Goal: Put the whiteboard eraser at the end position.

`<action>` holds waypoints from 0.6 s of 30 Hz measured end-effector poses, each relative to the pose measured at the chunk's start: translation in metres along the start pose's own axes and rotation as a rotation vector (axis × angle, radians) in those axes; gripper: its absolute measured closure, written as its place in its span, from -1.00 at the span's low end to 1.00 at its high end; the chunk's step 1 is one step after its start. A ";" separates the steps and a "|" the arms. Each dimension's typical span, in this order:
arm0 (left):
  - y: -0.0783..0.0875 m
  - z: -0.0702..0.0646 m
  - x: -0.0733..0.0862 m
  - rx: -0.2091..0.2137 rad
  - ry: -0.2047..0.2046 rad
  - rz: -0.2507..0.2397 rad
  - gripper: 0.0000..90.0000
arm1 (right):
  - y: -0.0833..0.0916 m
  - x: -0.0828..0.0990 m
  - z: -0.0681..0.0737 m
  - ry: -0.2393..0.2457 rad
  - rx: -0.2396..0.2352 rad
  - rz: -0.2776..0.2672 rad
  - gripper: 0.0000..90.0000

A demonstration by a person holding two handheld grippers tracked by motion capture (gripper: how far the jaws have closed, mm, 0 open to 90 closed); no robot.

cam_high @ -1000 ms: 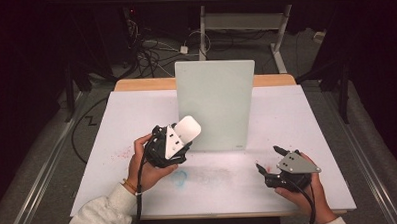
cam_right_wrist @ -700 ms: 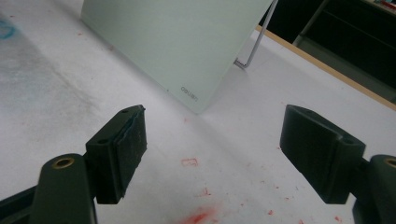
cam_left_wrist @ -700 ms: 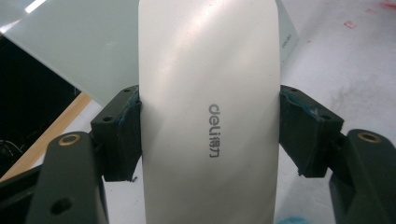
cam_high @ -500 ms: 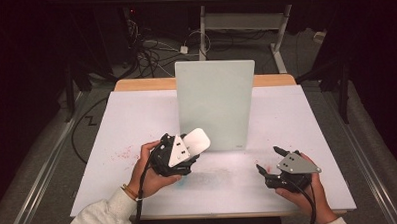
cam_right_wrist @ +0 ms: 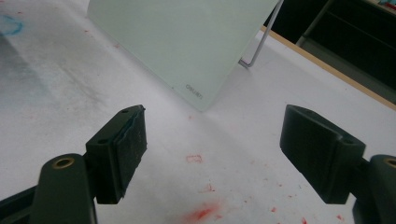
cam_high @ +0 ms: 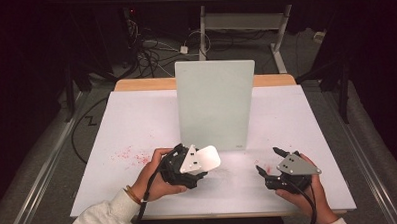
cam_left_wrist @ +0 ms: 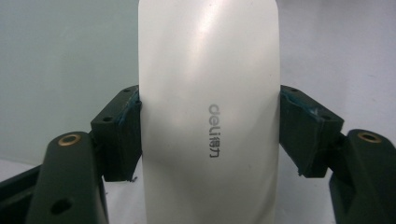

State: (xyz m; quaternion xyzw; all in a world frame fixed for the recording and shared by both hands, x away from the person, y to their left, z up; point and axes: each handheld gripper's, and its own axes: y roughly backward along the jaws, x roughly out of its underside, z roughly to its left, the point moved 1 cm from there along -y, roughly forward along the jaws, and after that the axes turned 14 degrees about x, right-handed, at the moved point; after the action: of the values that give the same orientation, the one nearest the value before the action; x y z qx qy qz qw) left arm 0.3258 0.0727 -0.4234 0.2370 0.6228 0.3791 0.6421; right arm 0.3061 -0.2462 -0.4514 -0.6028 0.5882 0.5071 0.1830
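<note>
Jaws: left gripper (cam_left_wrist: 210,135) clamps white eraser (cam_left_wrist: 210,93) — "deli" | right gripper (cam_right_wrist: 215,154) wide — empty

Both grippers are chunky black things: the left gripper (cam_high: 188,167) and the right gripper (cam_high: 278,171) each carry a grey three-cornered plate, brass-ringed screw holes, trailing black cable. Cream sleeve (cam_high: 102,218), thin bracelet (cam_high: 132,194).

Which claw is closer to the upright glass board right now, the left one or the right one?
Left. The left claw, shut on a white eraser, sits just in front of the glass board at its lower left corner. The right claw, open, rests farther off to the board's lower right.
</note>
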 end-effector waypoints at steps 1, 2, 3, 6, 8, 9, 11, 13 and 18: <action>-0.002 -0.001 -0.001 0.014 -0.004 0.013 -0.35 | 0.000 0.000 0.000 0.001 -0.001 0.000 -0.48; -0.005 -0.001 -0.001 0.028 -0.007 0.024 -0.35 | -0.001 0.000 0.000 0.005 -0.003 -0.002 -0.48; -0.007 -0.001 -0.002 0.039 -0.013 0.040 -0.35 | -0.001 0.000 0.001 0.007 -0.005 0.000 -0.48; -0.013 0.000 -0.004 0.085 -0.021 0.054 -0.35 | -0.001 0.001 0.002 0.015 -0.008 0.002 -0.48; -0.015 0.002 -0.006 0.118 -0.029 0.059 -0.35 | -0.001 0.001 0.002 0.015 -0.008 0.004 -0.48; -0.017 0.002 -0.007 0.129 -0.035 0.060 -0.35 | -0.002 0.001 0.002 0.016 -0.010 0.005 -0.48; -0.020 0.005 -0.010 0.163 -0.041 0.066 -0.35 | -0.002 0.001 0.003 0.019 -0.010 0.008 -0.48; -0.024 0.008 -0.012 0.186 -0.047 0.071 -0.35 | -0.003 0.002 0.004 0.023 -0.010 0.011 -0.48; -0.035 0.013 -0.016 0.240 -0.055 0.119 -0.35 | -0.004 0.003 0.004 0.025 -0.009 0.018 -0.48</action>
State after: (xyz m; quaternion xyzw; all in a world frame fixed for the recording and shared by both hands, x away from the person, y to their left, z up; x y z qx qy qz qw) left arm 0.3464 0.0414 -0.4398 0.3586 0.6308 0.3327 0.6023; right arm 0.3079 -0.2438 -0.4569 -0.6046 0.5934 0.5040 0.1683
